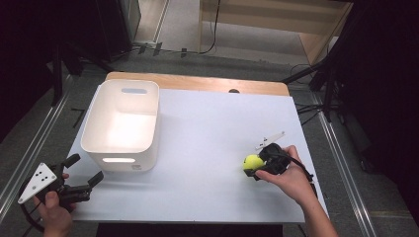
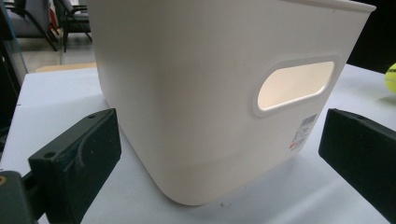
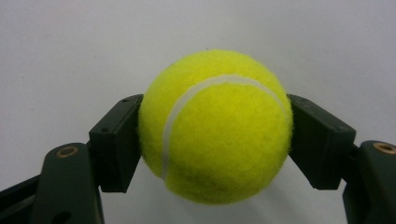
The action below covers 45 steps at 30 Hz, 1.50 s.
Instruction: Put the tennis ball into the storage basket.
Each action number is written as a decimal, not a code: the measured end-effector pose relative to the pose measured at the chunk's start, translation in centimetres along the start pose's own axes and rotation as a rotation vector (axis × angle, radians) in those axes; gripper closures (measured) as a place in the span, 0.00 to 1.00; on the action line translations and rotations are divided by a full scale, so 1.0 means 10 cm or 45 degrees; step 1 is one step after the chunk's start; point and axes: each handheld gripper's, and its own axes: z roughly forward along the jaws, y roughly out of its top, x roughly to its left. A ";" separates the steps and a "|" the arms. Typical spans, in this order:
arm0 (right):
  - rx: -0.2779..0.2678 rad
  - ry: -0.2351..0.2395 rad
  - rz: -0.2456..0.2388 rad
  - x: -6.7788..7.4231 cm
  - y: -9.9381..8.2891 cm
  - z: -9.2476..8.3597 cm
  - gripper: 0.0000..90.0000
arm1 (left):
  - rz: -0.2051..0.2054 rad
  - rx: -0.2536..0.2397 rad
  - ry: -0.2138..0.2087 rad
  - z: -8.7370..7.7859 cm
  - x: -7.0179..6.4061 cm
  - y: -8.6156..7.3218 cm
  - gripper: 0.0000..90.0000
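Risk: tennis ball (image 3: 215, 126) may squirt from my right gripper's (image 1: 257, 168) clamped jaws | left gripper (image 1: 85, 178) gapes empty | bin (image 1: 122, 123) far across surface.

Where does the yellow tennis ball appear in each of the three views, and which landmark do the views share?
High view: tennis ball right of centre, between the jaws of the right gripper.
Left gripper view: a sliver of the ball at the right edge, beyond the white bin.
Right gripper view: ball at centre, clamped between both jaws.
Shared landmark: the pale tabletop.
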 end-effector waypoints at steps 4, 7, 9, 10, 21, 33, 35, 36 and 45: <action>-0.011 0.003 -0.008 0.03 0.07 -0.01 0.27 | 0.004 0.005 0.001 0.01 -0.01 0.00 0.00; -0.015 0.005 -0.031 0.05 0.13 -0.03 0.27 | 0.010 0.005 0.001 0.01 -0.01 0.00 0.00; -0.014 0.007 -0.035 0.07 0.18 -0.04 0.27 | 0.011 0.005 0.001 0.01 -0.01 0.00 0.00; -0.021 0.008 -0.042 0.08 0.20 -0.04 0.27 | 0.008 0.004 0.001 0.01 -0.01 0.00 0.00; -0.037 0.030 -0.087 0.16 0.42 -0.07 0.27 | 0.016 0.006 -0.002 0.01 -0.02 0.00 0.00; -0.040 0.036 -0.118 0.23 0.59 -0.08 0.27 | 0.018 0.005 -0.005 0.00 -0.02 0.01 0.00; -0.039 0.036 -0.124 0.24 0.62 -0.09 0.27 | 0.019 0.005 -0.005 0.00 -0.02 0.01 0.00; -0.042 0.035 -0.127 0.25 0.63 -0.09 0.27 | 0.021 0.006 -0.004 0.00 -0.02 0.01 0.00; -0.051 0.038 -0.158 0.30 0.78 -0.14 0.27 | 0.020 0.005 -0.007 0.00 -0.02 0.01 0.00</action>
